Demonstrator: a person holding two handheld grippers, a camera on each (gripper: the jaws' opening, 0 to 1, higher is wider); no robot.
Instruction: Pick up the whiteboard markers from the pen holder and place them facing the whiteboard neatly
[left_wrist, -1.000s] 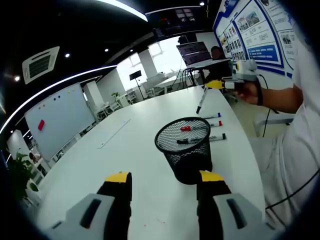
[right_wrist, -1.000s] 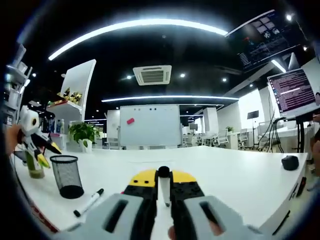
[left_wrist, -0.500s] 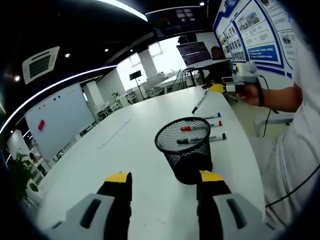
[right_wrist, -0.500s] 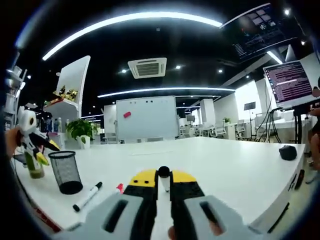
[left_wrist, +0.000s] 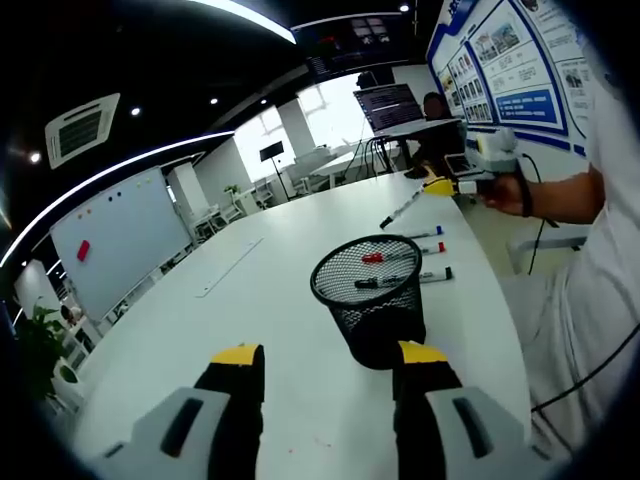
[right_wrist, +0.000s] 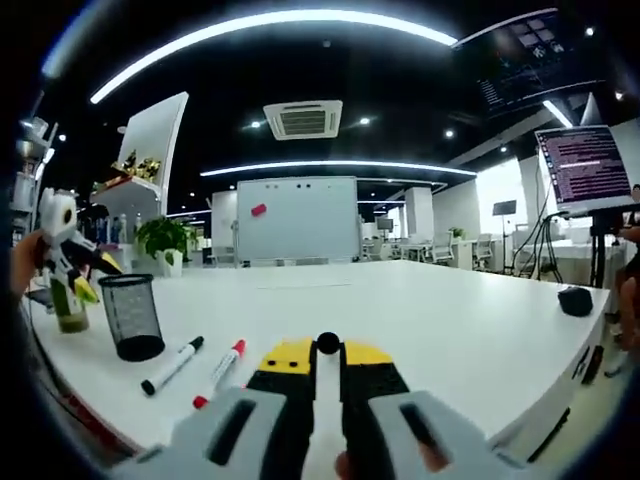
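Note:
The black mesh pen holder stands on the white table just ahead of my open left gripper, whose jaws stand apart with nothing held. Beyond it lie a blue-capped marker, a red-capped marker and a black marker. My right gripper hovers above them, shut on a slanted marker. In the right gripper view my right gripper clamps that marker, black end pointing at the whiteboard. A black marker and a red marker lie beside the holder.
The whiteboard stands past the table's far end. A thin strip lies on the table. A dark mouse-like object sits near the right table edge. A plant and a green bottle are at the left. A person's arm reaches in.
My right gripper has sunk toward the table and the held marker has tipped flatter. The red marker has come into the right gripper view. My left gripper has stayed put.

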